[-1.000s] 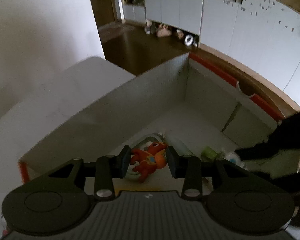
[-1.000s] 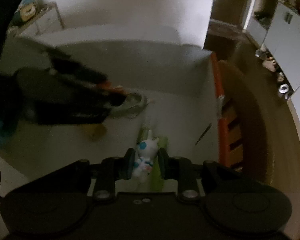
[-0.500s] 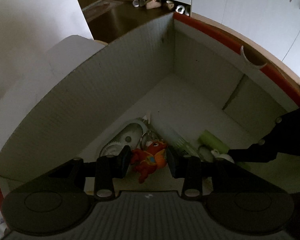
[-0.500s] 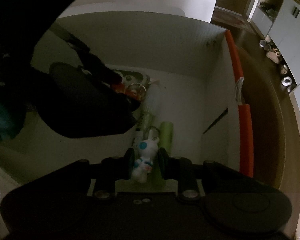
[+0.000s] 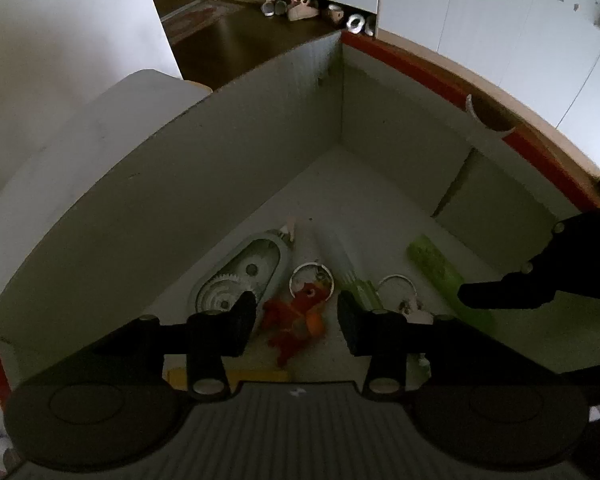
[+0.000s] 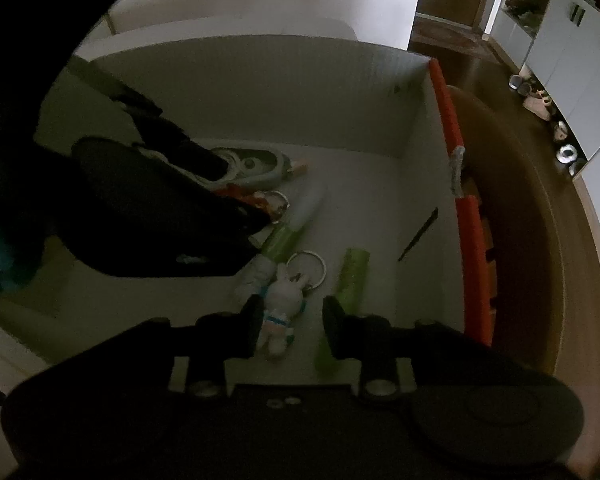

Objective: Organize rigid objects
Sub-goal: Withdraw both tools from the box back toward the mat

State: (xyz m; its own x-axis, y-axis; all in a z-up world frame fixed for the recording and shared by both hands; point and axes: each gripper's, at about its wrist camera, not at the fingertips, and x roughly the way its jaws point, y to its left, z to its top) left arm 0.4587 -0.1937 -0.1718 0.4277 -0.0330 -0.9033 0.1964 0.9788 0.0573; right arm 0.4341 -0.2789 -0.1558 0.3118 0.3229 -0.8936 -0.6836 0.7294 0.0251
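Left wrist: left claw (image 5: 296, 320) tilts steeply down, just parted.

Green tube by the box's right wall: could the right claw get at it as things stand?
Probably yes. The green tube lies bare just ahead of the open right claw, with only the white rabbit keychain beside it.

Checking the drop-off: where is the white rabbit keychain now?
In the right wrist view, the white rabbit keychain lies on the box floor, between the open right hand-held gripper fingers, beside a green tube.
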